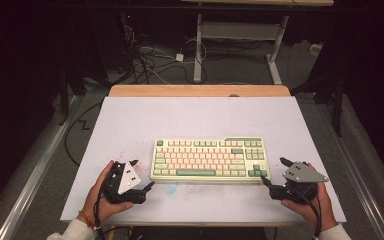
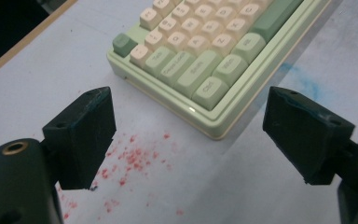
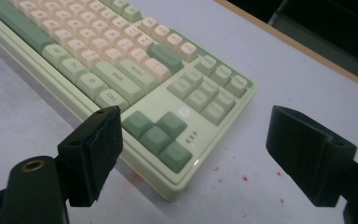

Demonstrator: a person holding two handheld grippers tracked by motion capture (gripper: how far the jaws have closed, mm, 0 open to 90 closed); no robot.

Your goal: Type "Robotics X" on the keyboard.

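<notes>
A pale green and cream keyboard (image 1: 210, 159) lies flat on the white table top (image 1: 195, 120), near its front middle. My left gripper (image 1: 144, 175) is open just off the keyboard's left front corner (image 2: 214, 130), jaws spread wide with nothing between them. My right gripper (image 1: 275, 172) is open at the keyboard's right front corner (image 3: 177, 182), where the dark green arrow keys (image 3: 161, 135) sit. That corner lies between its two jaws without touching them. A hand holds each gripper at the table's front edge.
Red specks (image 2: 130, 161) and a faint blue smear (image 2: 303, 81) stain the table by the keyboard. A wooden strip (image 1: 200, 90) edges the table's far side. Beyond it are desk legs (image 1: 198, 50) and cables (image 1: 150, 60) on the floor.
</notes>
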